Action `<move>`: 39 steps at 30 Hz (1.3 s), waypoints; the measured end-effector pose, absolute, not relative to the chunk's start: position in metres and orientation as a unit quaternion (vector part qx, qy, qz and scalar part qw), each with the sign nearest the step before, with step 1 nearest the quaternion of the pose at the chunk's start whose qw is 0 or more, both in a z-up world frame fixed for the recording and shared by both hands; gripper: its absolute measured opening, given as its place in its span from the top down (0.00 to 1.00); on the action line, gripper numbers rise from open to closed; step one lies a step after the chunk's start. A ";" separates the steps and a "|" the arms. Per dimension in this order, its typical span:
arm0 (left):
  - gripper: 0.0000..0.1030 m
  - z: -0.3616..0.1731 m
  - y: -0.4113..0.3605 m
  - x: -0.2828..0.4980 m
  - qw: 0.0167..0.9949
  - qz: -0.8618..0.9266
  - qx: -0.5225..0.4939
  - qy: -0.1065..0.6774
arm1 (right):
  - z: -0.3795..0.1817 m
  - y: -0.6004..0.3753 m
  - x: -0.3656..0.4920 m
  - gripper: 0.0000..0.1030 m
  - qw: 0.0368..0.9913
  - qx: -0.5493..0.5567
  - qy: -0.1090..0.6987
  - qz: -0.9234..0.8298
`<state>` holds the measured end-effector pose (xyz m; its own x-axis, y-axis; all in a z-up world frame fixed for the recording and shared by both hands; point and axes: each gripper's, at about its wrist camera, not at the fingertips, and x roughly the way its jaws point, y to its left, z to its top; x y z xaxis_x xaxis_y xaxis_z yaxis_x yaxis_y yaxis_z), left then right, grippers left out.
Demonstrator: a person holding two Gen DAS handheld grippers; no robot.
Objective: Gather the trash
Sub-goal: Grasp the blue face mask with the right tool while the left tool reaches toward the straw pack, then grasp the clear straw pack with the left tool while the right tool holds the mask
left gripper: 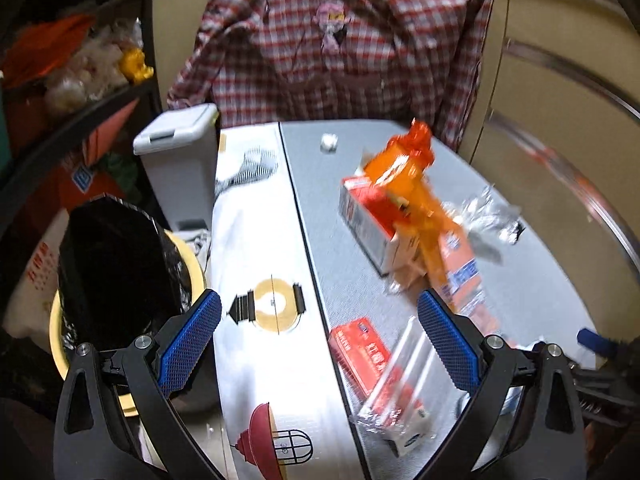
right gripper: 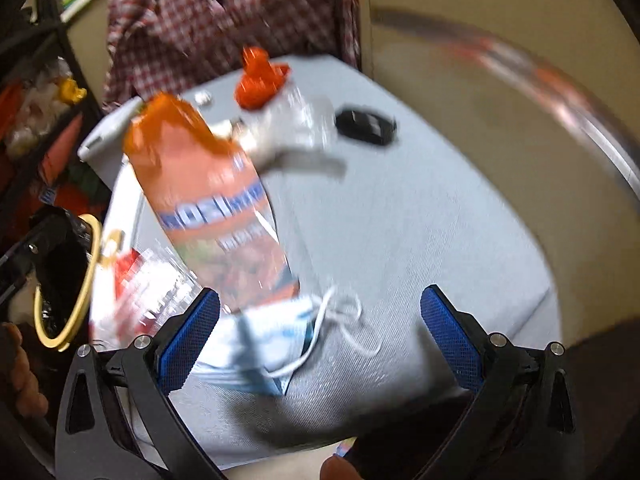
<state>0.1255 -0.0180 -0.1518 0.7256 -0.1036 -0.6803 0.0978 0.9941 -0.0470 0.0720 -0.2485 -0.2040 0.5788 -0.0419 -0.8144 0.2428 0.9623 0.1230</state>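
Both grippers gape wide and empty: the right gripper (right gripper: 320,340) hovers over a crumpled face mask (right gripper: 256,344) at the table's (right gripper: 440,240) near edge, the left gripper (left gripper: 320,344) above red packets (left gripper: 364,348). A low, square approach before closing should secure the mask. Off the table's left edge, a black-lined bin (left gripper: 112,264) waits; its contents are not visible.

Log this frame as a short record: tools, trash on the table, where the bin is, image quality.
left tool: open, holding nothing, over the table's left part
right tool: open, holding nothing, above a face mask
trash: orange wrapper, red-and-white box, clear crumpled plastic, red packet in clear wrap
bin: yellow-rimmed, black liner, left of the table
blur: strong in the right view
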 end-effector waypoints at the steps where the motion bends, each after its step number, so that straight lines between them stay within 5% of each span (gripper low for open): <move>1: 0.07 -0.156 -0.017 0.126 0.928 -0.051 -0.003 0.369 | -0.208 -0.250 0.072 0.05 0.881 0.117 0.452 -0.084; 8: 0.07 -0.159 -0.018 0.124 0.933 -0.055 -0.001 0.356 | -0.216 -0.250 0.072 0.05 0.893 0.130 0.411 -0.129; 13: 0.07 -0.159 -0.020 0.117 0.938 -0.073 -0.001 0.340 | -0.223 -0.237 0.073 0.18 0.898 0.119 0.404 -0.124; 17: 0.07 -0.164 -0.022 0.111 0.936 -0.091 0.000 0.340 | -0.231 -0.234 0.070 0.92 0.896 0.128 0.414 -0.093; 18: 0.07 -0.165 -0.022 0.109 0.935 -0.097 -0.002 0.340 | -0.230 -0.234 0.069 0.96 0.897 0.127 0.413 -0.092; 29: 0.07 -0.189 -0.056 0.101 0.919 -0.165 0.020 0.358 | -0.191 -0.243 0.050 0.98 0.935 0.086 0.317 -0.131; 39: 0.27 -0.214 -0.084 0.103 0.914 -0.157 0.054 0.370 | -0.184 -0.249 0.044 0.98 0.940 0.090 0.302 -0.131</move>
